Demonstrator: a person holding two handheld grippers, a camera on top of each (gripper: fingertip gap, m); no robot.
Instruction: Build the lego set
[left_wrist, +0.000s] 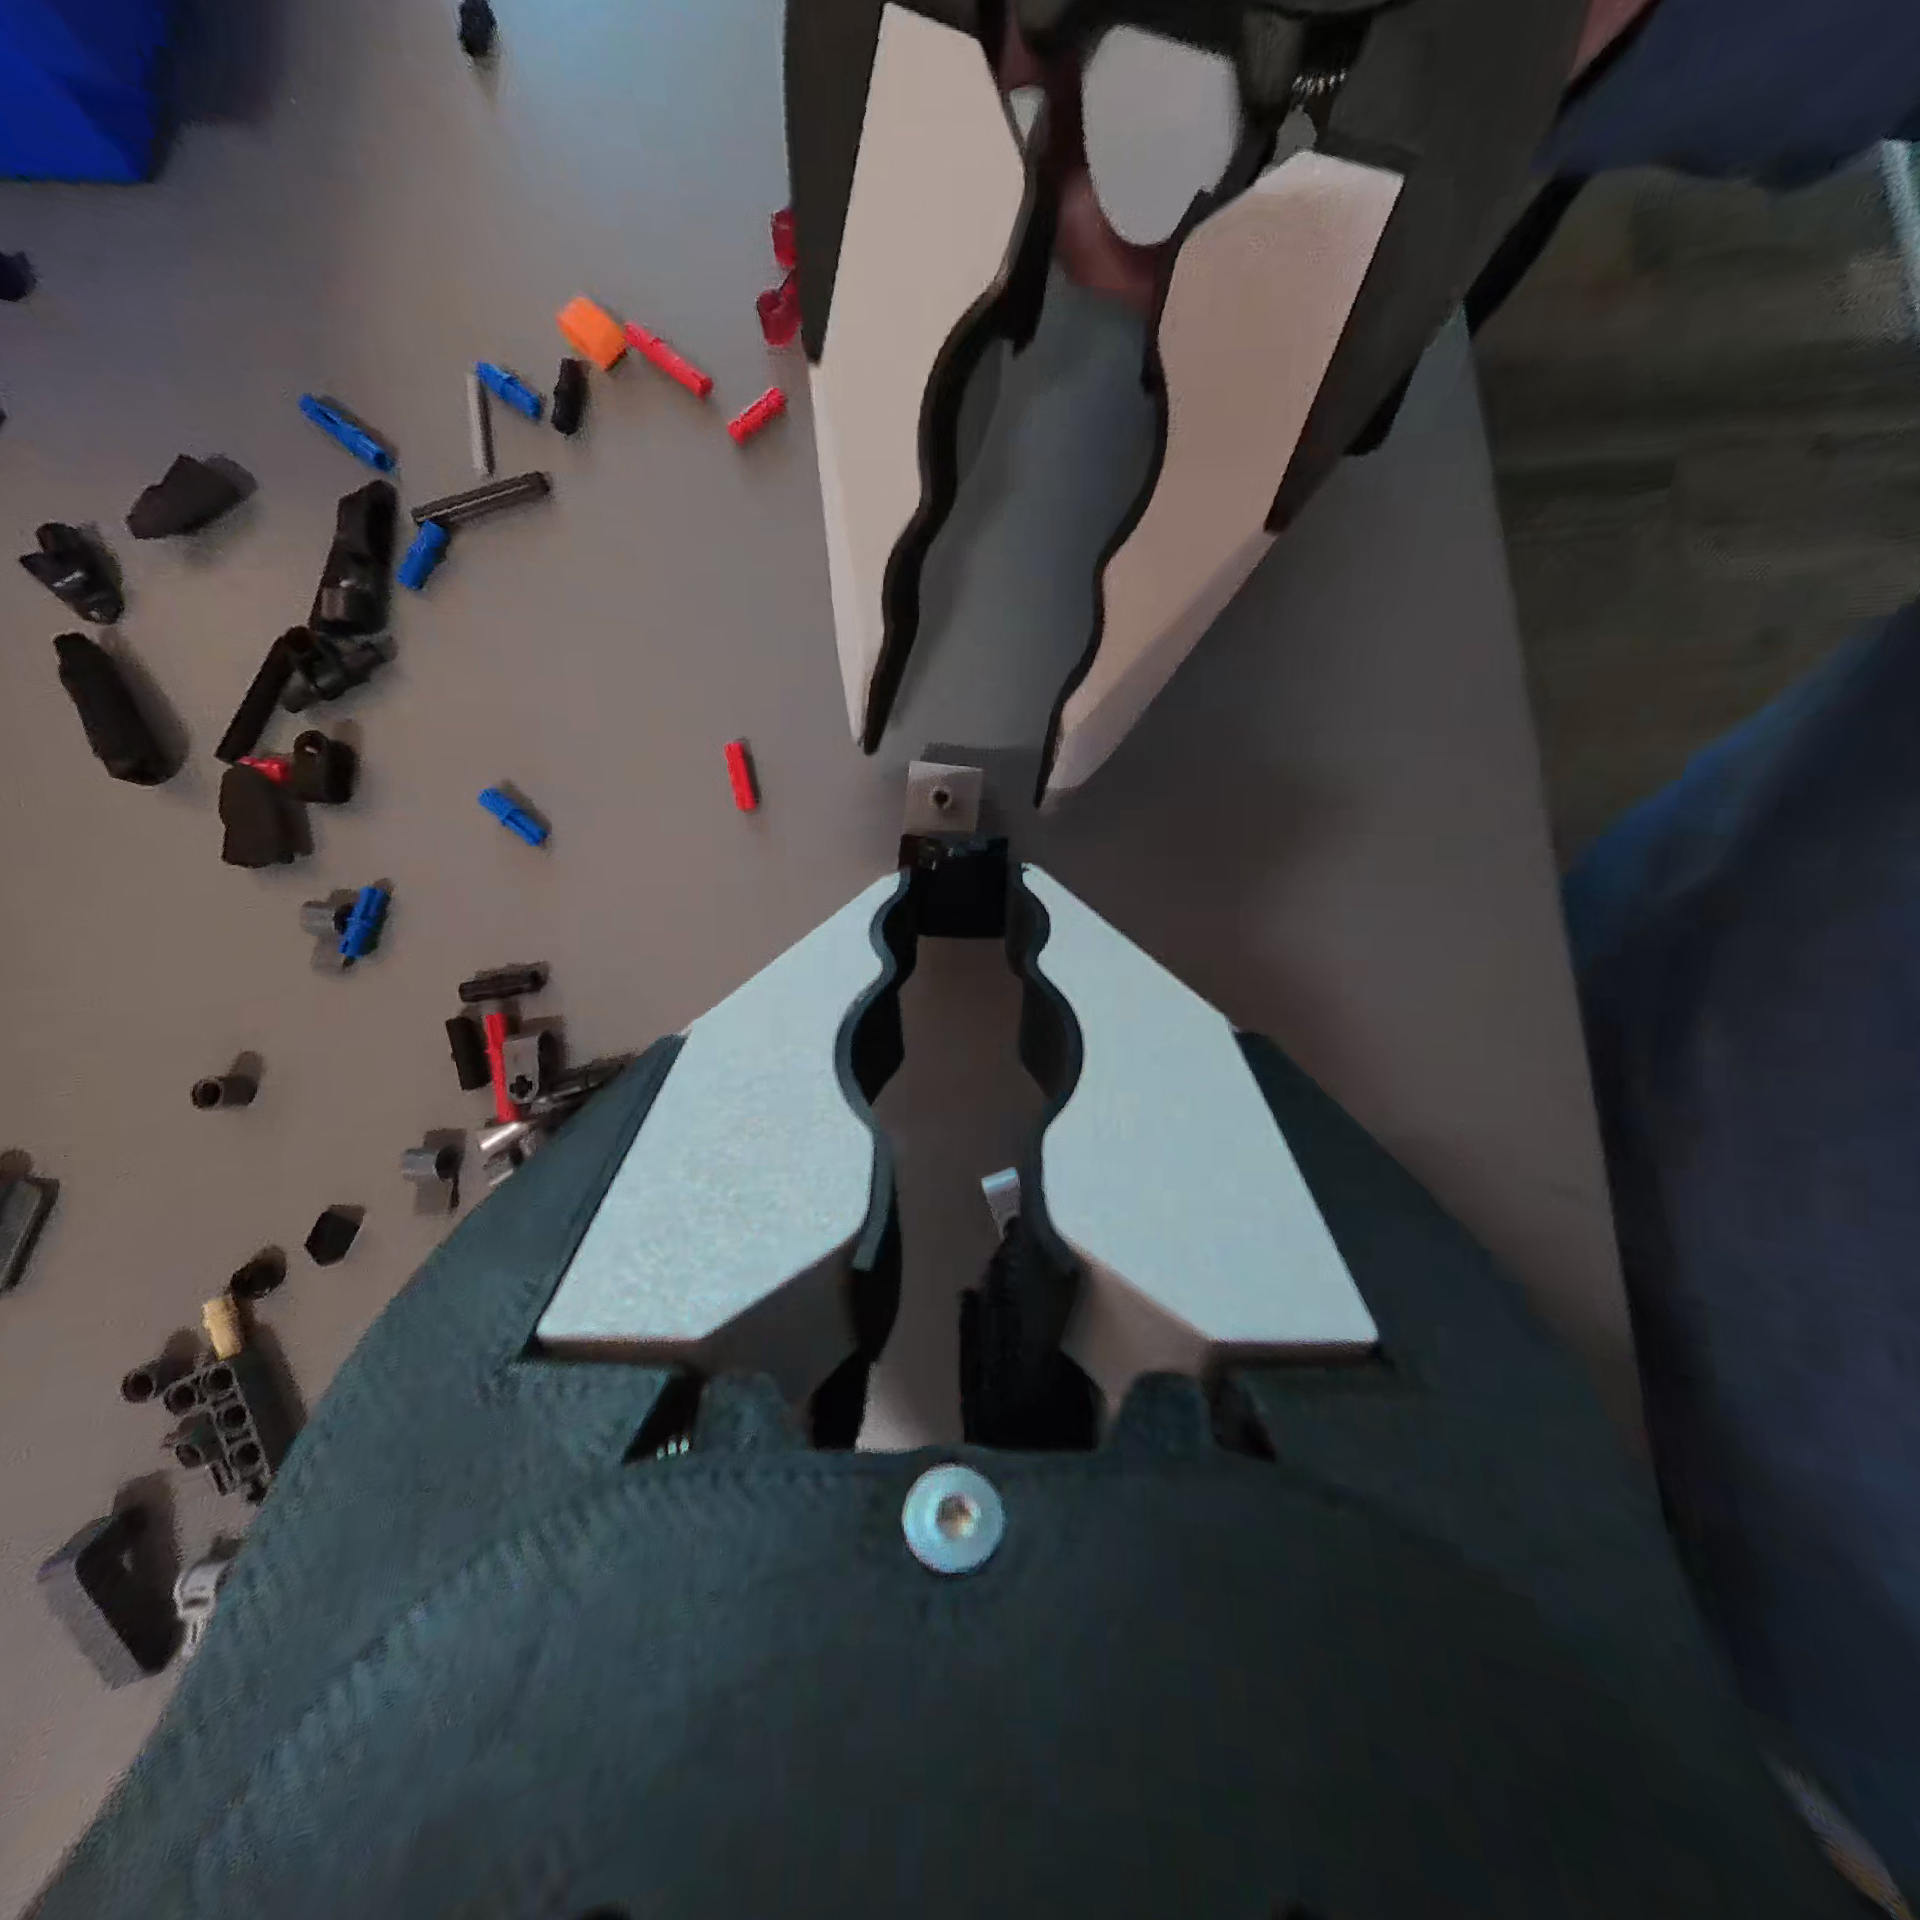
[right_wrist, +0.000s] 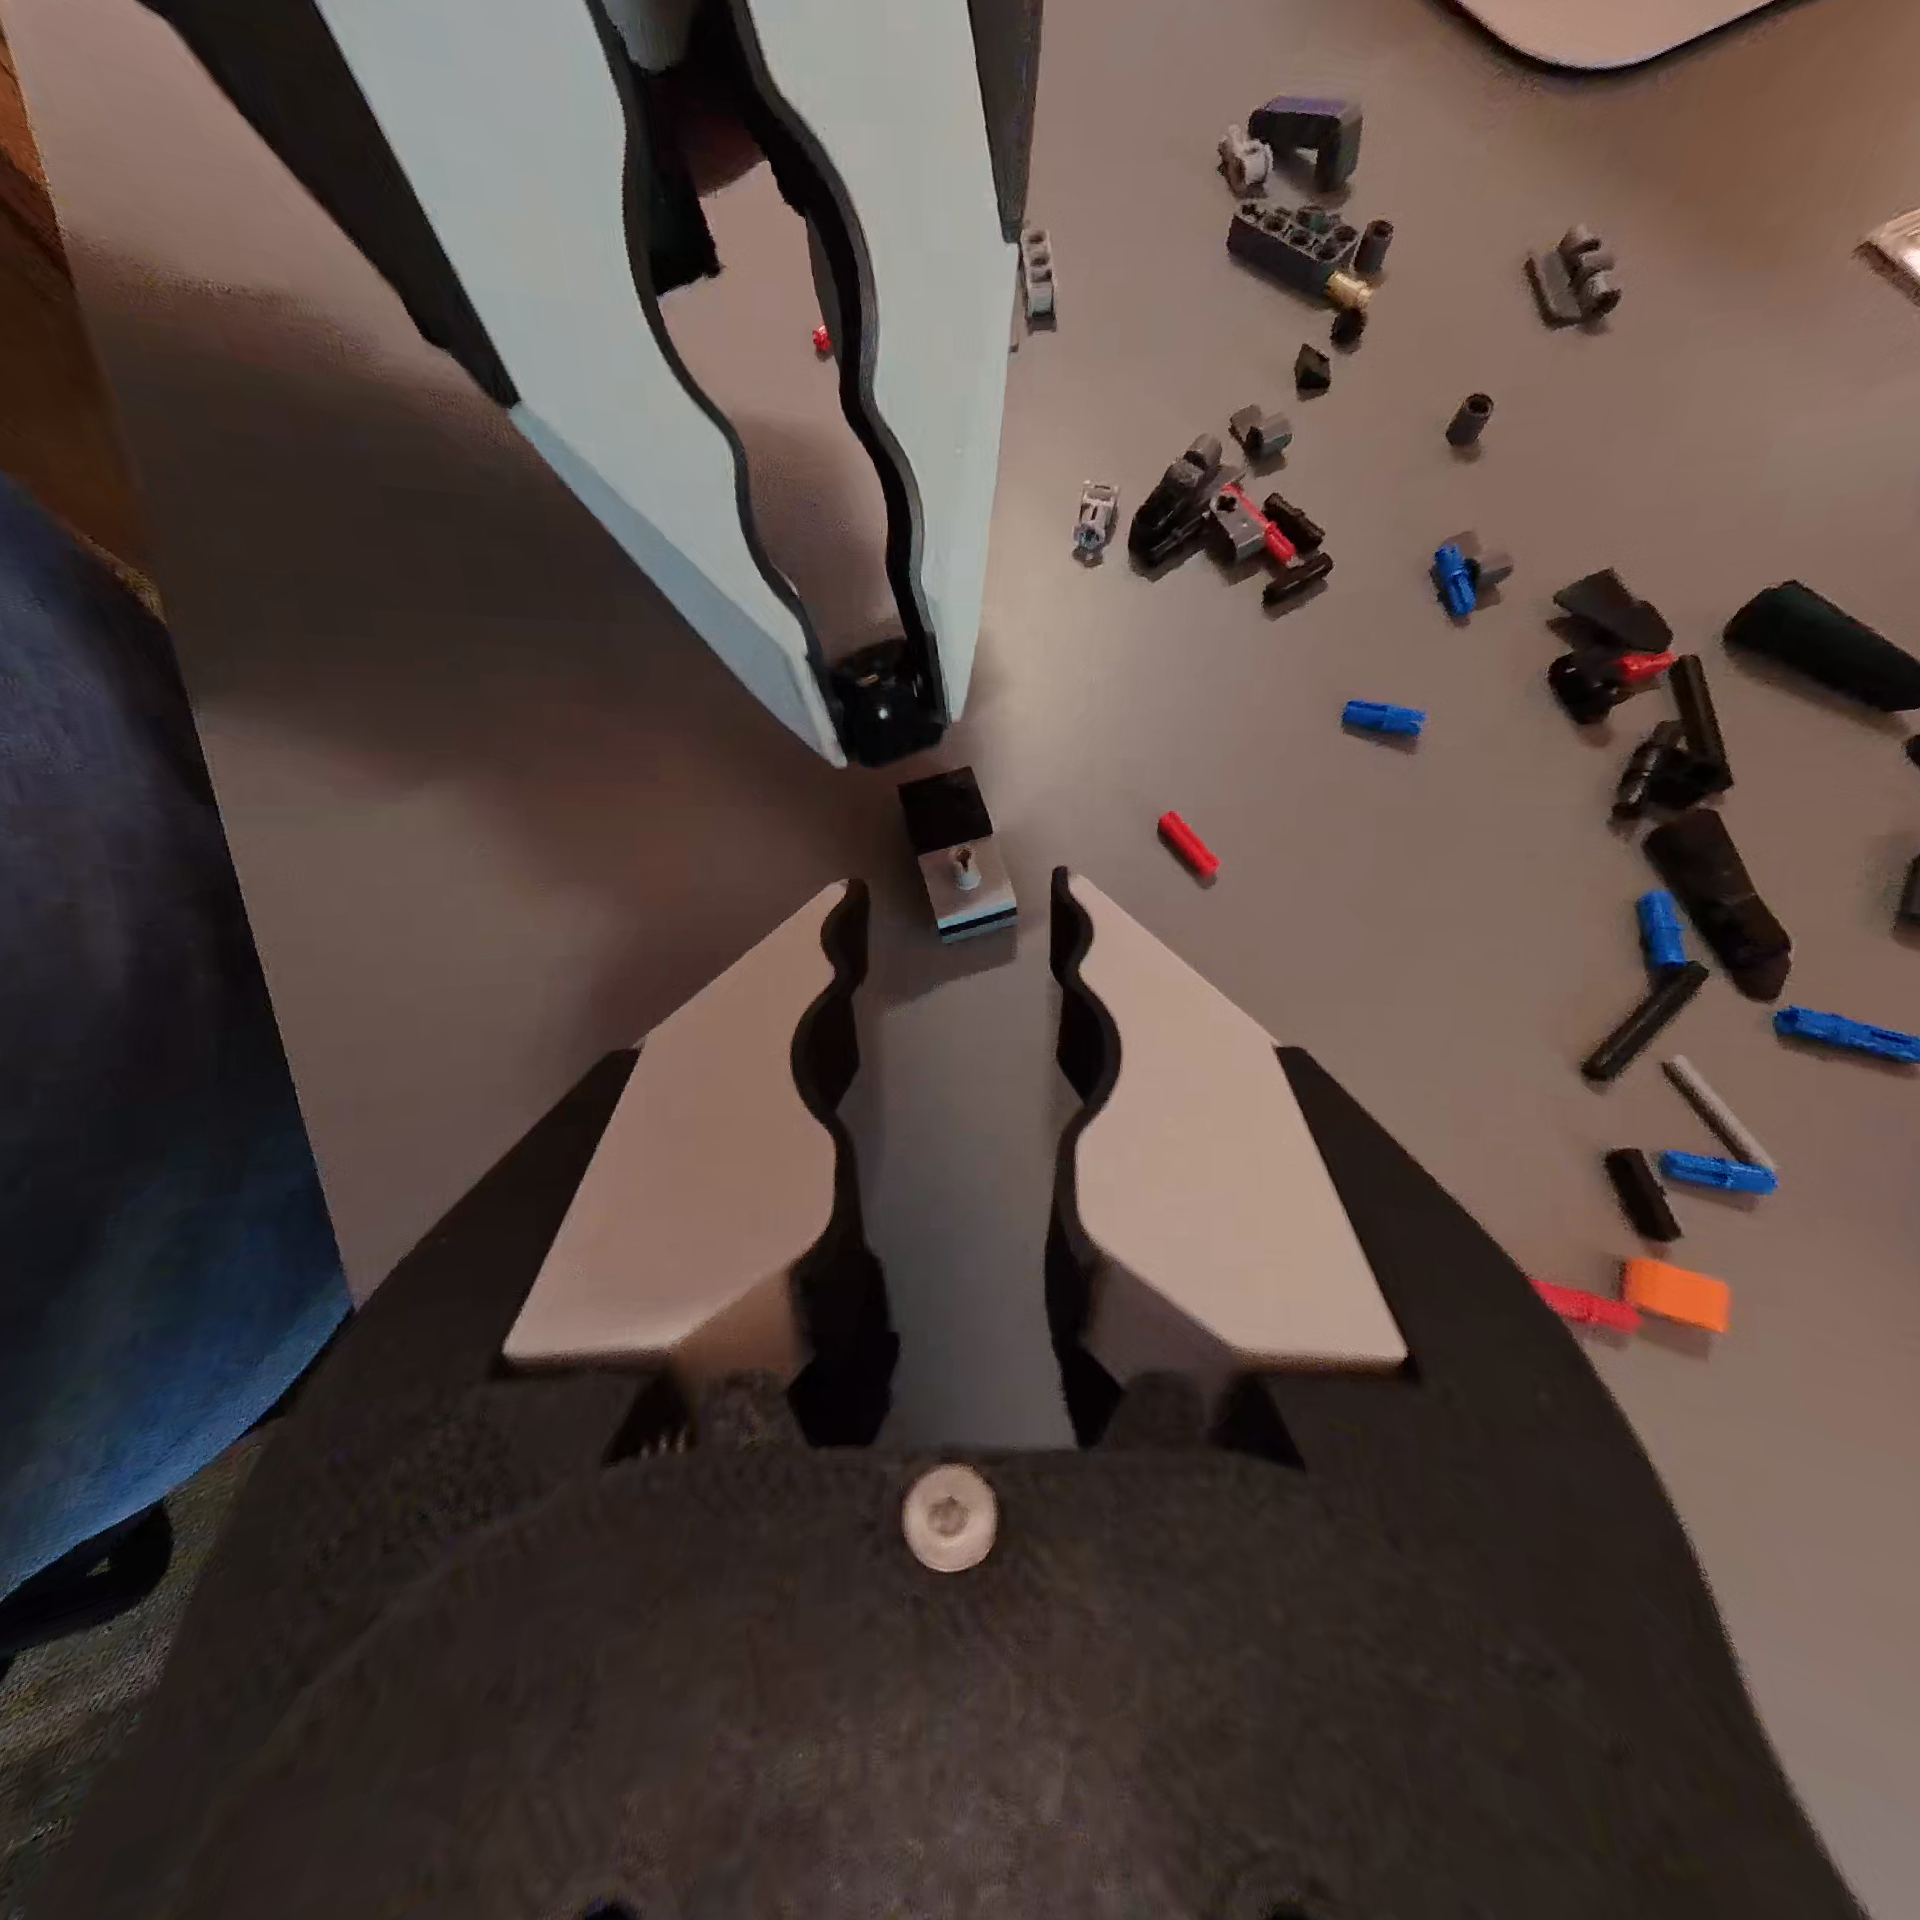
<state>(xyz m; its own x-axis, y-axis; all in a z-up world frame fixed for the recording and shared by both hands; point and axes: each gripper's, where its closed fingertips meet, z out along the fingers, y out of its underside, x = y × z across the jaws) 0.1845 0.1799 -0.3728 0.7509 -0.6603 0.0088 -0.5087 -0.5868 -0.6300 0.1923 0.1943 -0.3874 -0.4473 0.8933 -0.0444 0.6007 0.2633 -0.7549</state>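
Observation:
My left gripper (left_wrist: 961, 878) is shut on a small black lego piece (left_wrist: 954, 899) at its fingertips, held low over the grey table. It also shows in the right wrist view (right_wrist: 885, 732), with the black piece (right_wrist: 881, 701) between its tips. Just in front of it a small grey plate with one stud (left_wrist: 943, 798) lies on the table, with a black square tile (right_wrist: 943, 810) touching it on the left gripper's side. My right gripper (right_wrist: 956, 888) is open and empty, its fingertips either side of the grey plate (right_wrist: 968, 883); it faces the left gripper (left_wrist: 956, 769).
Loose lego parts are scattered on one side: blue pins (left_wrist: 511, 814), red pins (right_wrist: 1187, 842), an orange piece (left_wrist: 590, 330), black beams (right_wrist: 1716, 899) and a black holed brick (right_wrist: 1294, 244). The table edge (left_wrist: 1507, 623) and a person's blue clothing (right_wrist: 125, 1039) are on the other side. The grippers are tip to tip, or close to it.

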